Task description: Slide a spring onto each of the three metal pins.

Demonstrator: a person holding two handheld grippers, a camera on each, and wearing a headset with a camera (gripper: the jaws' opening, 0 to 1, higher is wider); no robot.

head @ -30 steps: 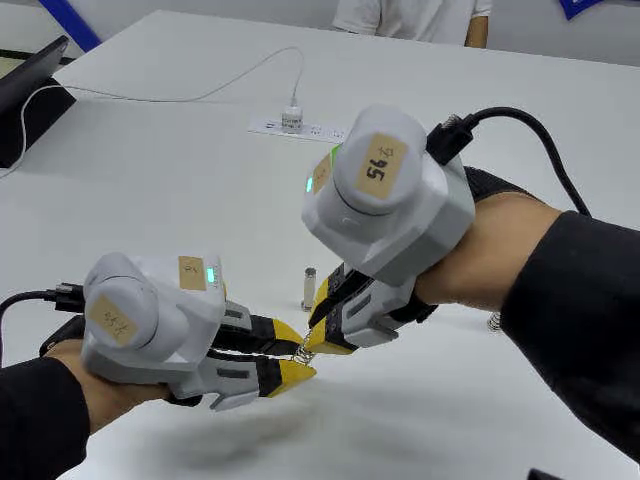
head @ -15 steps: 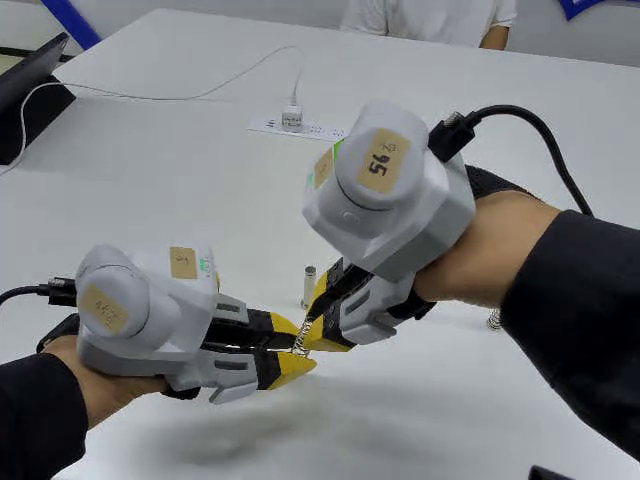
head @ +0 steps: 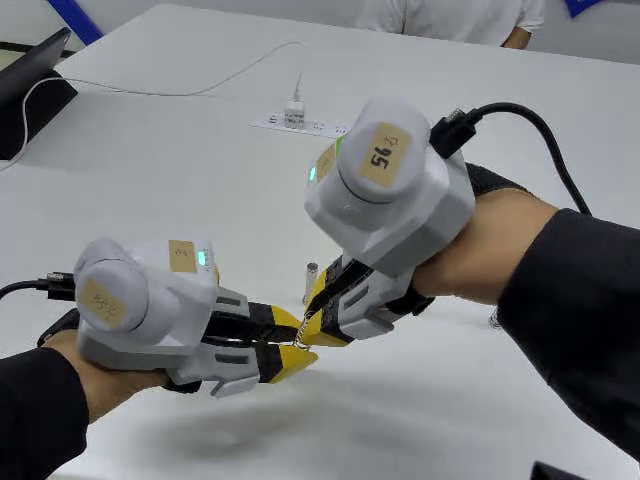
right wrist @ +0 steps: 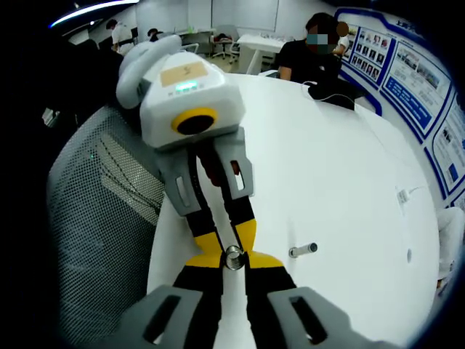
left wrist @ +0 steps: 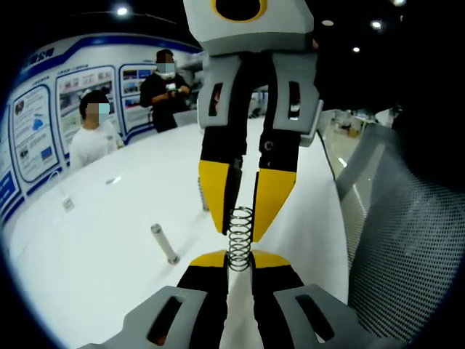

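Note:
A small steel spring [head: 300, 338] [left wrist: 240, 234] hangs in the air between the two grippers' yellow tips. My left gripper [head: 292, 343] [left wrist: 240, 260] is shut on its near end. My right gripper [head: 312, 330] [right wrist: 232, 260] comes in from the opposite side and is shut on the other end; in the right gripper view the spring [right wrist: 232, 256] shows end-on. One metal pin [head: 311, 281] [left wrist: 165, 243] [right wrist: 303, 251] stands on the white table just behind the tips. A second pin [left wrist: 204, 195] is partly hidden behind a right finger.
A power strip [head: 295, 122] with a white cable lies at mid-table. A black device [head: 30, 80] sits at the left edge. A person [head: 450, 15] sits at the far side. A mesh chair [right wrist: 94, 189] stands beside the table's near edge.
Both grippers stay tip to tip on the spring. The left gripper has rolled a little and sunk slightly.

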